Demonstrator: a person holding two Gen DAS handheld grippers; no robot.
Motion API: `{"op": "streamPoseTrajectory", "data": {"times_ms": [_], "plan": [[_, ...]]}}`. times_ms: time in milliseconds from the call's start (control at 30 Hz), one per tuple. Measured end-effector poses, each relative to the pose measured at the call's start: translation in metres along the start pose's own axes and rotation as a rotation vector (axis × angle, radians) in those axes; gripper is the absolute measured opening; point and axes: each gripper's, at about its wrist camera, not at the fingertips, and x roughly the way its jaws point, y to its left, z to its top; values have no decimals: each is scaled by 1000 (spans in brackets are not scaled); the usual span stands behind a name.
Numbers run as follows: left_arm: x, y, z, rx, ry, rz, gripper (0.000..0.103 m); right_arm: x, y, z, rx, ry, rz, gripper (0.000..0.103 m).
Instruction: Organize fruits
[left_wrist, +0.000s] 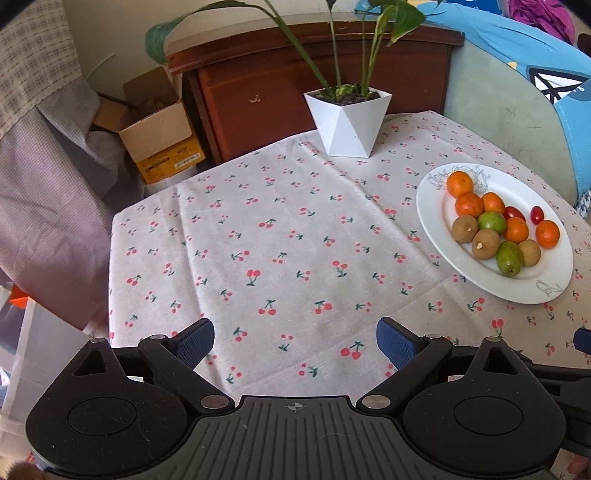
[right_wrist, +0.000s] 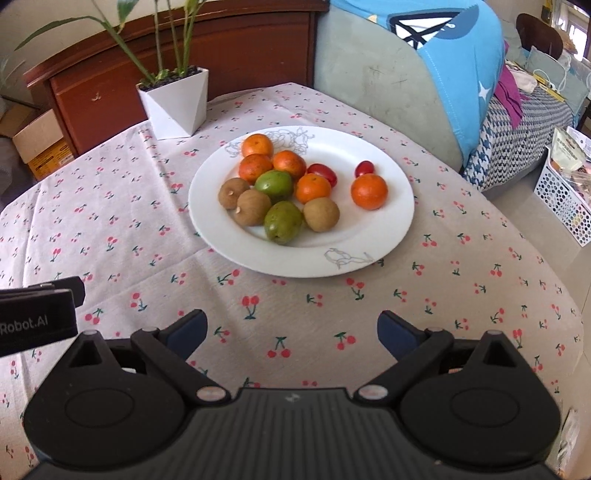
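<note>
While both tools hover low over the tabletop (right_wrist: 110, 229), the plate (right_wrist: 391, 229) with all the fruits lies straight ahead of the right hand-held gripper (right_wrist: 291, 332), and this is the relation that matters for the coming move. From the left hand-held gripper (left_wrist: 295, 341) the same plate (left_wrist: 436, 218) lies far to its right and ahead, so the right hand is clearly the nearer one. Both have their jaws spread wide and hold nothing.

On the plate, the oranges (right_wrist: 257, 145) are at the far side, the brown fruits (right_wrist: 253, 207) and green fruits (right_wrist: 282, 222) at the near side, touching each other. One orange (right_wrist: 369, 191) and a small red fruit (right_wrist: 365, 168) sit a little apart on the right. I judge that no sorting has begun. The green fruit in front has its long axis pointing roughly toward the right gripper, so the jaws would close across its short width.
</note>
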Motion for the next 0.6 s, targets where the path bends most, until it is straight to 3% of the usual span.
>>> {"op": "streamPoseTrajectory", "data": {"times_ms": [233, 433, 600], "plan": [[3, 22, -11, -55, 22, 23, 96, -4, 26, -18, -61, -25, 86, 98], [6, 29, -14, -66, 30, 35, 96, 2, 35, -32, -31, -37, 137, 99], [8, 34, -14, -77, 32, 36, 96, 3, 42, -41, -51, -119, 130, 101]]}}
